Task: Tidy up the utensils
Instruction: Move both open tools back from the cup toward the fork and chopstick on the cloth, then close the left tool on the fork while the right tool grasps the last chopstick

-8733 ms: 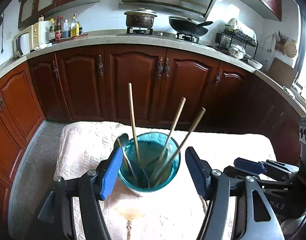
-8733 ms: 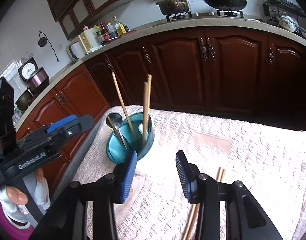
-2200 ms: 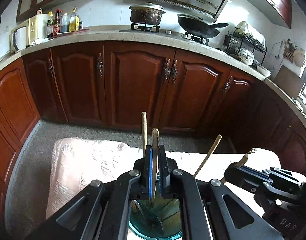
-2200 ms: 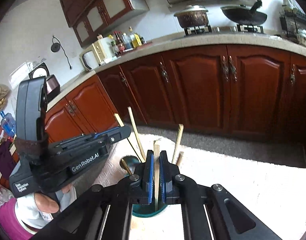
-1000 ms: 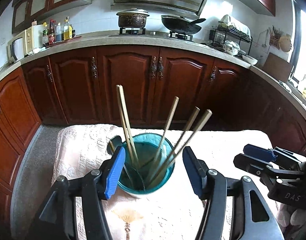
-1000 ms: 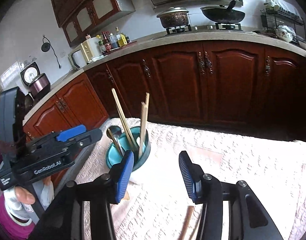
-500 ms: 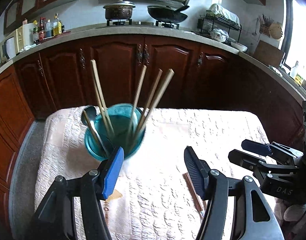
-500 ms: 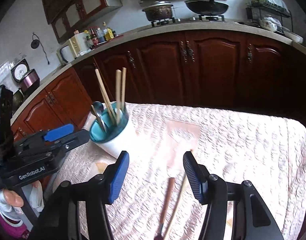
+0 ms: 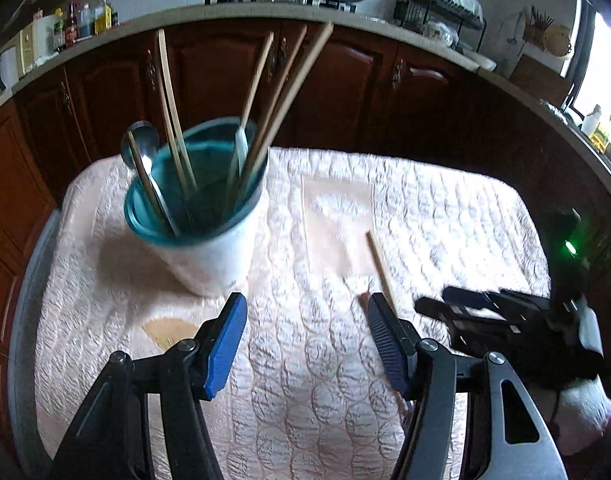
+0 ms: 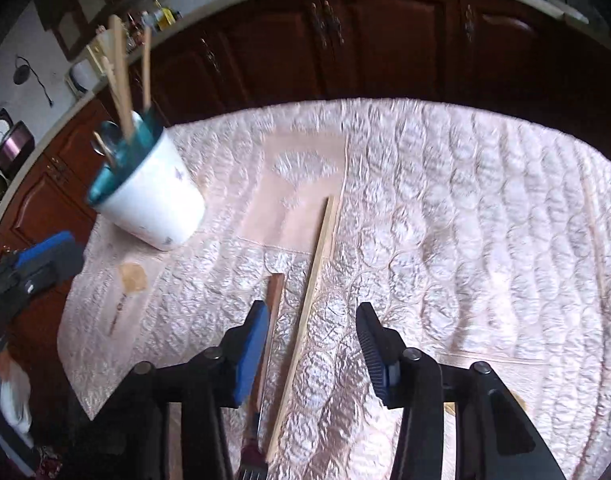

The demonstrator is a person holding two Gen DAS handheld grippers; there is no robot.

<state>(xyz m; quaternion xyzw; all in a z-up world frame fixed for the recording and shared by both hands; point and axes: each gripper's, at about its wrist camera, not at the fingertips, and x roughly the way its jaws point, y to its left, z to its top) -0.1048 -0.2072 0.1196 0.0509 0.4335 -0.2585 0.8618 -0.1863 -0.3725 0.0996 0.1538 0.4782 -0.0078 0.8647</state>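
From the left wrist, the left gripper hung wide-jawed and empty just in front of the cup, which held chopsticks and a spoon.

From the right wrist, the right gripper straddled, jaws wide, a loose chopstick lying right of the cup on the desk.

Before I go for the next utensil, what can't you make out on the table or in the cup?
- Dark-handled utensil, right wrist view: the gripper's blue finger pad covers its lower part, so its type is unclear.
- Pale chopstick: its near end runs off the bottom edge.
- Same chopstick, left wrist view: passes behind the dark finger pad.
- Cup: contents motion-blurred; the count is uncertain.
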